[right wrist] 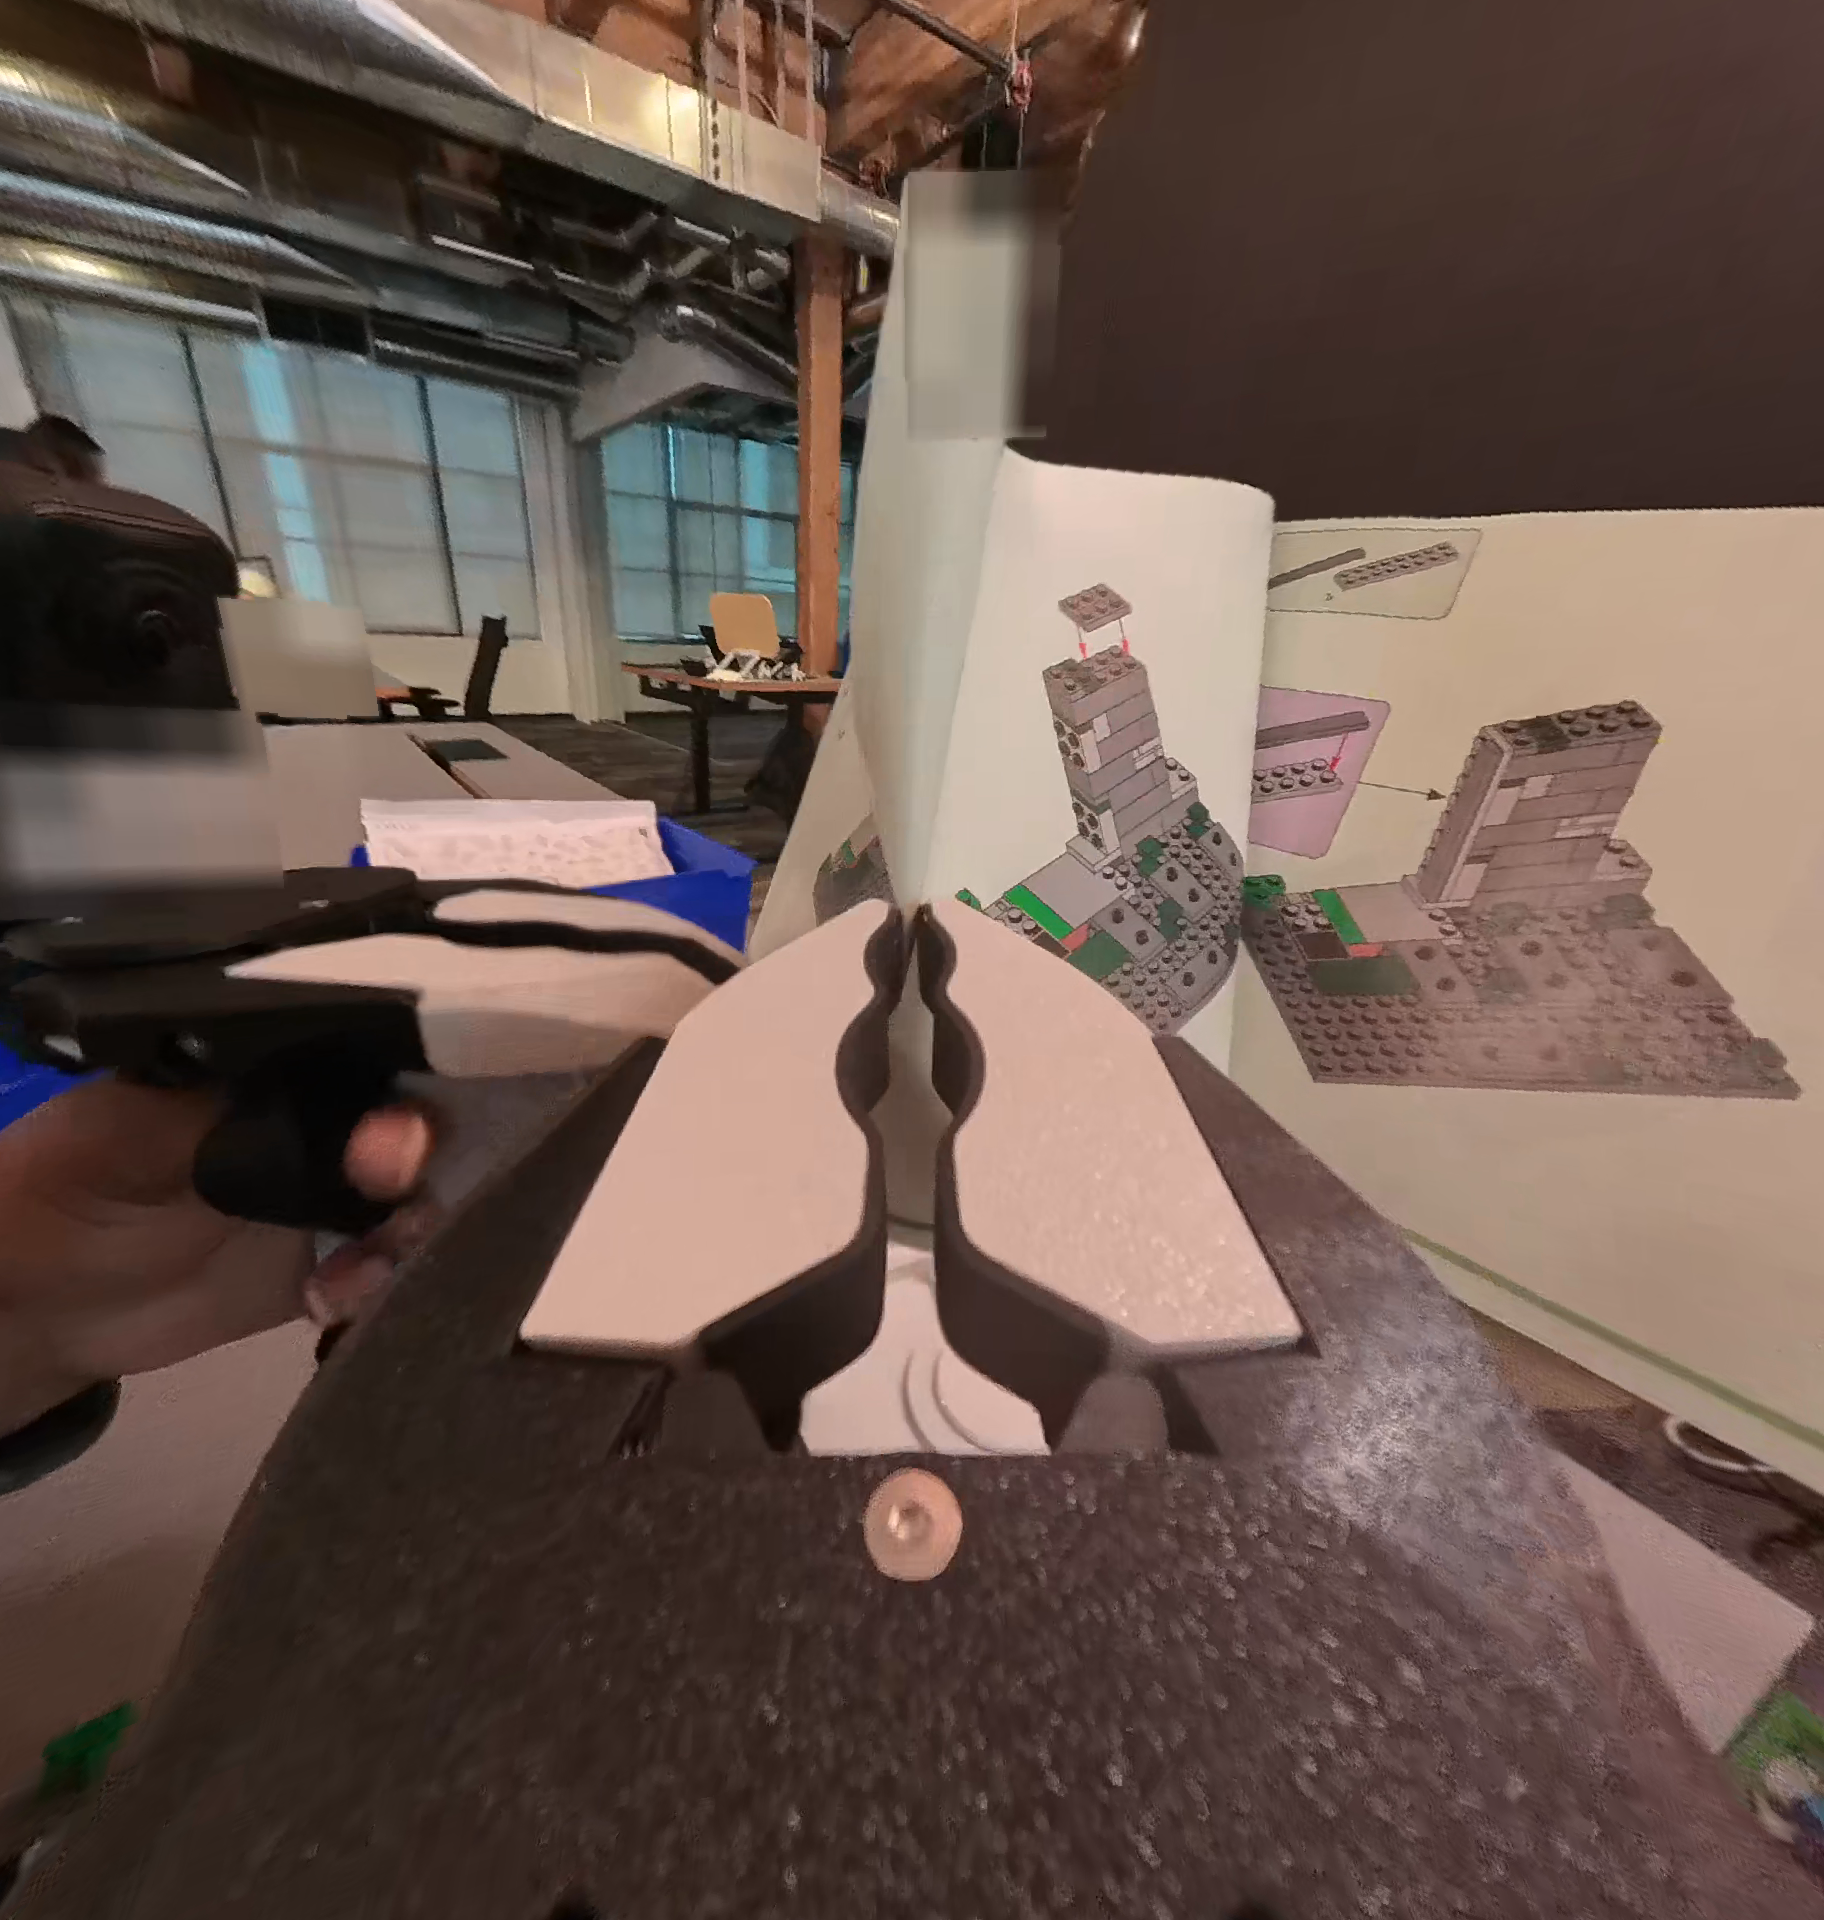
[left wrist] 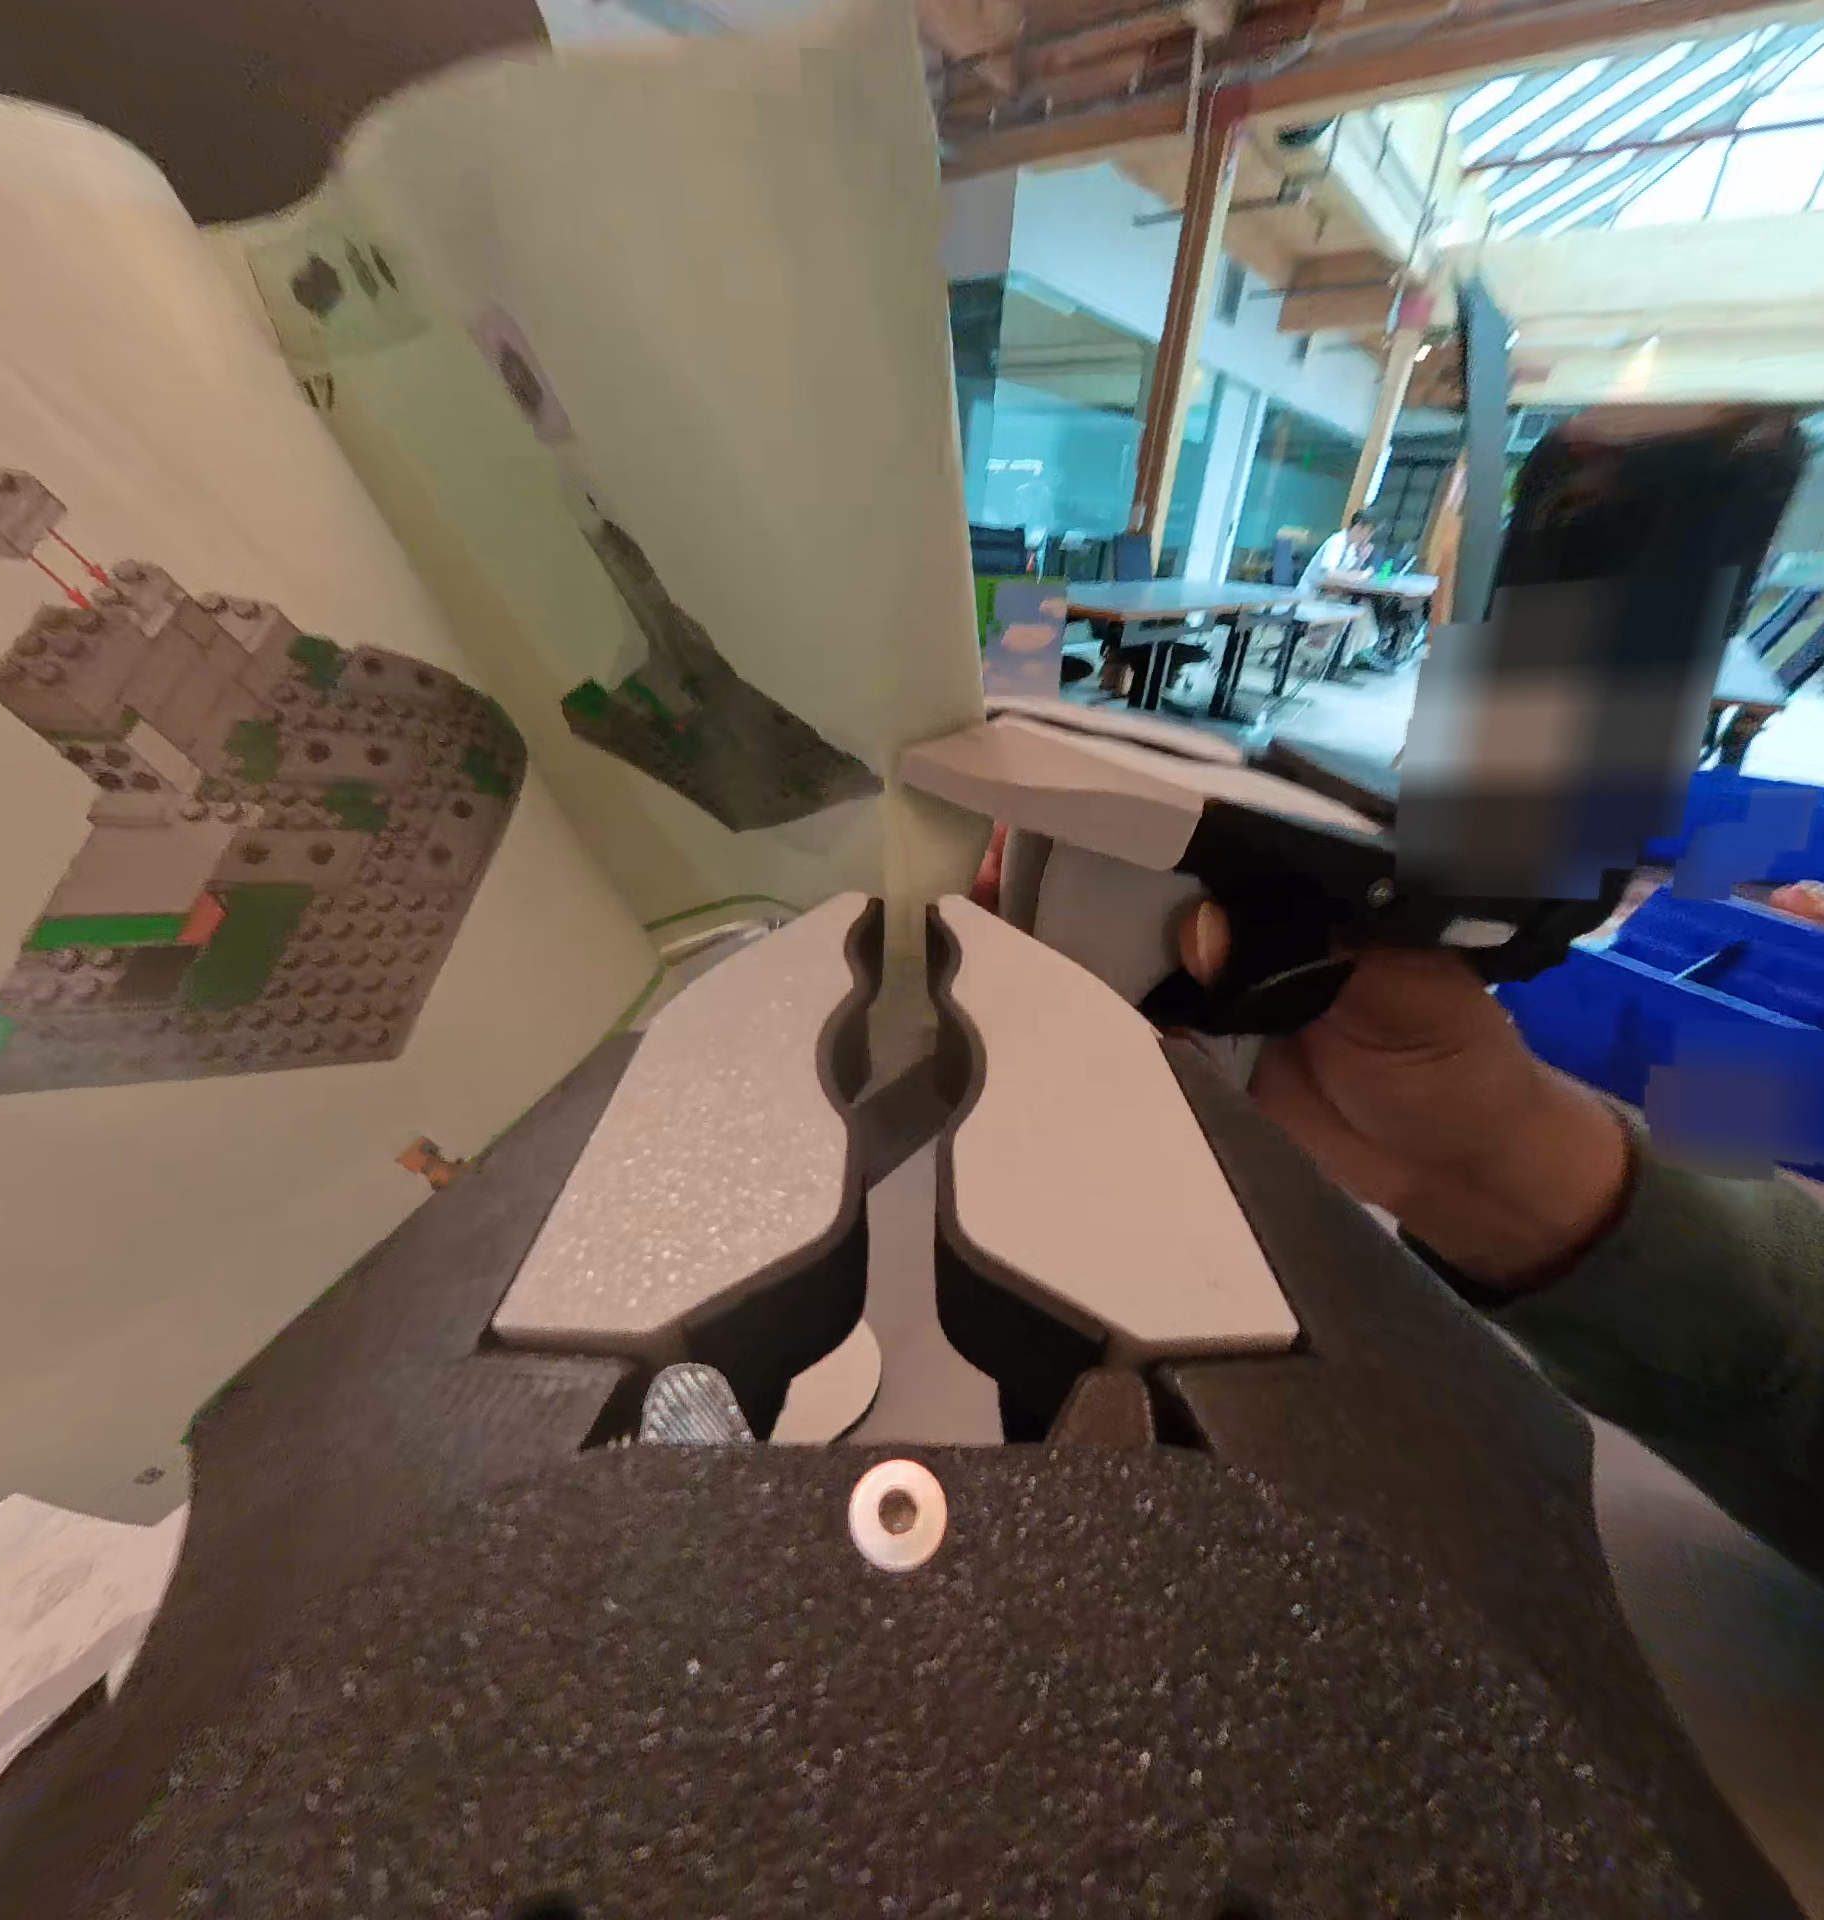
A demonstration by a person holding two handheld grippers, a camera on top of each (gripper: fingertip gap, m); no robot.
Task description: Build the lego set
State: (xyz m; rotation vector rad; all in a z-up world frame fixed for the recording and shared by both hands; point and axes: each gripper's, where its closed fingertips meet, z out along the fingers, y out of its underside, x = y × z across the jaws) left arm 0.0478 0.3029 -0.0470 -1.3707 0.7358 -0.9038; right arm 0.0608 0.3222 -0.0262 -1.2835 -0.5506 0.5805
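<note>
The Lego instruction booklet [left wrist: 264, 779] stands open, with pale green pages that show grey builds. My left gripper [left wrist: 903, 920] is shut on the lower edge of an upright page [left wrist: 679, 416]. In the right wrist view my right gripper [right wrist: 910, 920] is shut on the edge of a raised page [right wrist: 949, 644], with open booklet pages [right wrist: 1510, 852] to its right. The right gripper [left wrist: 1043, 800] also shows in the left wrist view and touches the same page edge from the right. The left gripper [right wrist: 492, 966] shows at the left of the right wrist view. No loose bricks show.
A blue bin [right wrist: 705, 883] with a white paper bag [right wrist: 513, 842] stands behind the left gripper. It also shows in the left wrist view [left wrist: 1718, 997]. A hand [left wrist: 1407, 1091] holds the right gripper. White tabletop [right wrist: 108, 1558] lies below. Office desks stand far off. Only a small space, under 4 cm, lies between the two pairs of fingers.
</note>
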